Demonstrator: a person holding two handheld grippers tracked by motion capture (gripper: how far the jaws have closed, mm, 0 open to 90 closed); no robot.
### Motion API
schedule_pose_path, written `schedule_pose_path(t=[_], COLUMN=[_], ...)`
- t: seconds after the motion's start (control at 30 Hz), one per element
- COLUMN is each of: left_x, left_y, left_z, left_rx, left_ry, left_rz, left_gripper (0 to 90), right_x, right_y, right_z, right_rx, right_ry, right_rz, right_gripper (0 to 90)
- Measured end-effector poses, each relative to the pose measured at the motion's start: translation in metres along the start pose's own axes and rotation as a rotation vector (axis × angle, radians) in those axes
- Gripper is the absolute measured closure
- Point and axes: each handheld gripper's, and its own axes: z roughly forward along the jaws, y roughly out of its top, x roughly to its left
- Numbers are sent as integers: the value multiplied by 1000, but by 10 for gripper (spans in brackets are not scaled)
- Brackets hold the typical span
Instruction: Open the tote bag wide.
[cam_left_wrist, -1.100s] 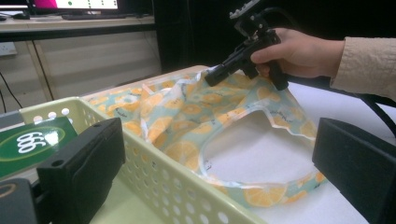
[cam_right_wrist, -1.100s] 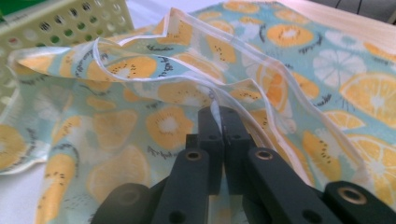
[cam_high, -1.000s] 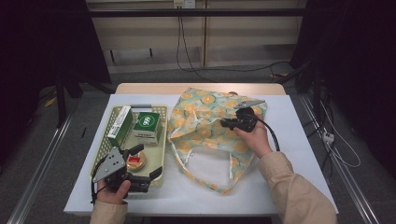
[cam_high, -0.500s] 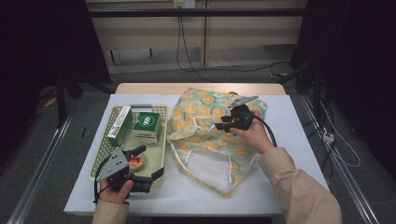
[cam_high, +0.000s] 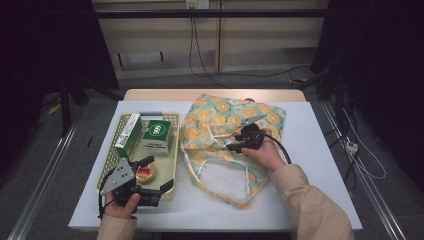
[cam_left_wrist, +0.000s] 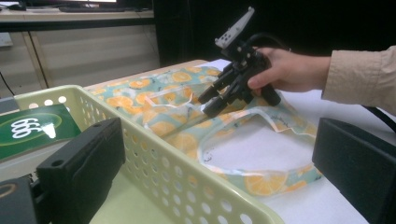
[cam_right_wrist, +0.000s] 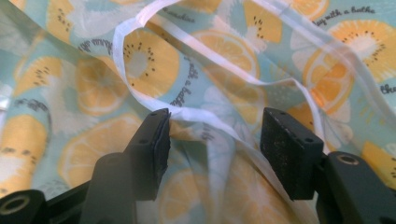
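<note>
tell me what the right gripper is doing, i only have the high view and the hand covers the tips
Observer: The right gripper has its jaws apart over the fruit-print bag; they have just been opening, and the white handle strap runs between them, unpinched.
Operator: and the left one, is it holding anything
Observer: No. The left gripper is open, one jaw inside the basket, one outside its wall.
Operator: can't read that box in the basket
Observer: The green box is marked 666.
</note>
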Motion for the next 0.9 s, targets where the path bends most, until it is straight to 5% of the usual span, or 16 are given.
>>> schedule_pose_path(t=[0.07,0.27,0.37,0.47,0.67,0.9], left_x=[0,0,0,0,1,5], left_y=[0,3,5,7,13,32], left_z=[0,0,-1,-1,1,4], left_rx=[2,5,2,6,16,22], left_ry=[1,-3,-4,-7,-11,-28], left_rz=[3,6,7,10,17,26], left_gripper=[26,26,26,26,26,27], right_x=[-1,-8,-12,-17,-21,-22], right_y=[-1,-1,1,10,31,39], right_z=[-1,-2,-5,-18,-46,-53], right_rx=[-4,-14,-13,-69,-126,-176], right_ry=[-33,-58,-50,-41,-52,-57], right_rz=[-31,1,49,115,116,129], right_gripper=[581,856,883,889,891,890])
